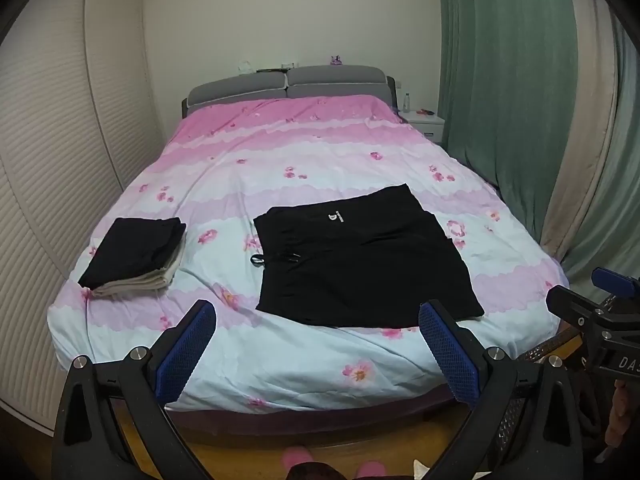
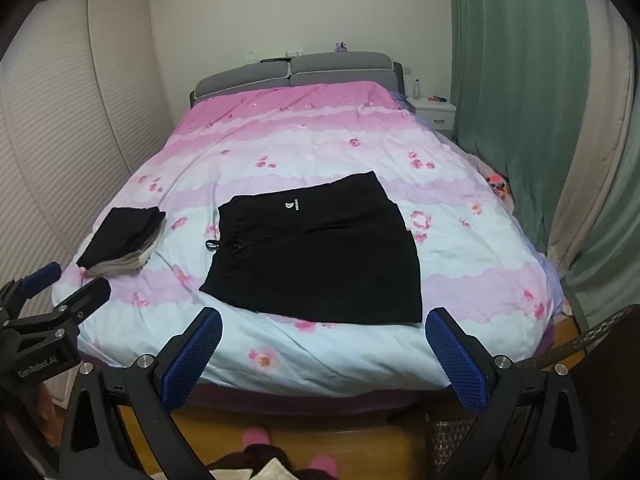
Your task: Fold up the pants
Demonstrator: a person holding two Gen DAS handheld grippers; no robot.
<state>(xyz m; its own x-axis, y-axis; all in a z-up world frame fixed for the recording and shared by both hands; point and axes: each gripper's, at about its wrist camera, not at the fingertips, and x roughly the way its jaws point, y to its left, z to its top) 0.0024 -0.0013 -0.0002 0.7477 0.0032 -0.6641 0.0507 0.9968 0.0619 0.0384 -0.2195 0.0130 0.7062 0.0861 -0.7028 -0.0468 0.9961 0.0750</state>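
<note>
With both my left gripper (image 1: 318,320) and right gripper (image 2: 322,328) wide open and empty, I should pinch the pants (image 1: 360,256) at their near corners and fold evenly.

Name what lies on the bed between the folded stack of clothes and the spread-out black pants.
Nothing lies there: only bare floral duvet separates the folded stack from the black pants. Both wrist views show this.

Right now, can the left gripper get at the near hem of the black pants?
Probably yes. The left gripper is open and empty, and the black pants lie flat on the bed cover with nothing between them. The folded stack sits off to the left, clear.
</note>
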